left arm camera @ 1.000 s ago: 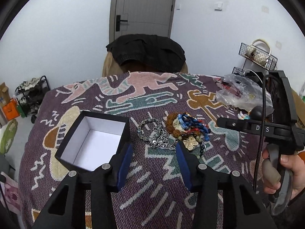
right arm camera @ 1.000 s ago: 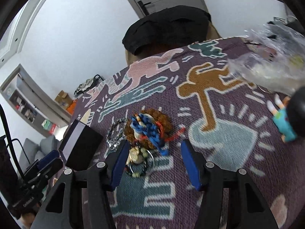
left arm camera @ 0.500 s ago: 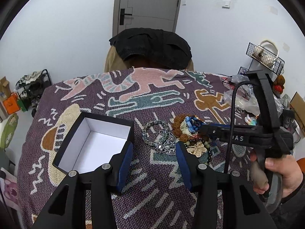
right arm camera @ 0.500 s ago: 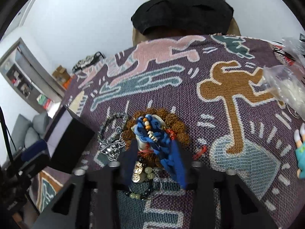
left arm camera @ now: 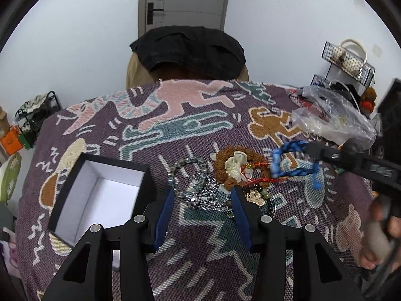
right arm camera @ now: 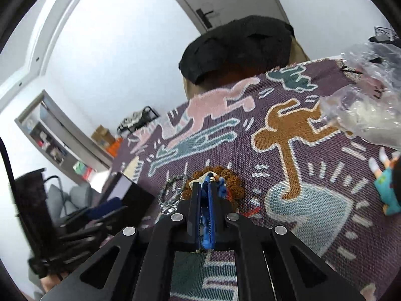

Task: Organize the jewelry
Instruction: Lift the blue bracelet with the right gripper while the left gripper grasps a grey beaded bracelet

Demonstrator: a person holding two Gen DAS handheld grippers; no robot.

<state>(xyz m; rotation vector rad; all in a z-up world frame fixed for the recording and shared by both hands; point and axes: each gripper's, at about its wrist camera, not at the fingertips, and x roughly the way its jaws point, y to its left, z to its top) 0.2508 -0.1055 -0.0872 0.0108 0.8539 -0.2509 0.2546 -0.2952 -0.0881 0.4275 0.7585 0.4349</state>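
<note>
One claw mattered most here, and it was our right claw [right arm camera: 205, 215]: its jaws had just been closing and stood clenched on the blue braided bracelet [left arm camera: 295, 160], a strand of it pinched between the blue pads in the right wrist view. In the left wrist view the bracelet hung as an open loop from that claw's tip, clear of the pile, its long axis running roughly across the bench [left arm camera: 200, 271] from the claw back toward the brown beaded bracelet [left arm camera: 225, 168].

The open black gift box [left arm camera: 100, 195] with its white inside lay well apart from the bracelet, on the far side of the jewellery pile, so we judged the coming carry had to run leftward across the silver chain bracelet [left arm camera: 198, 188] and the rest of the heap. The box sat just beside our left claw [left arm camera: 200, 215], which was far nearer to it than the right.

Our left claw was released, its jaws standing half apart with nothing between the pads; it hung over the silver chain, with the pale green bead bracelet [left arm camera: 260, 195] just beside its right finger. We thought the dangling loop might snag the red cord [left arm camera: 263, 179] on the way over.
</note>
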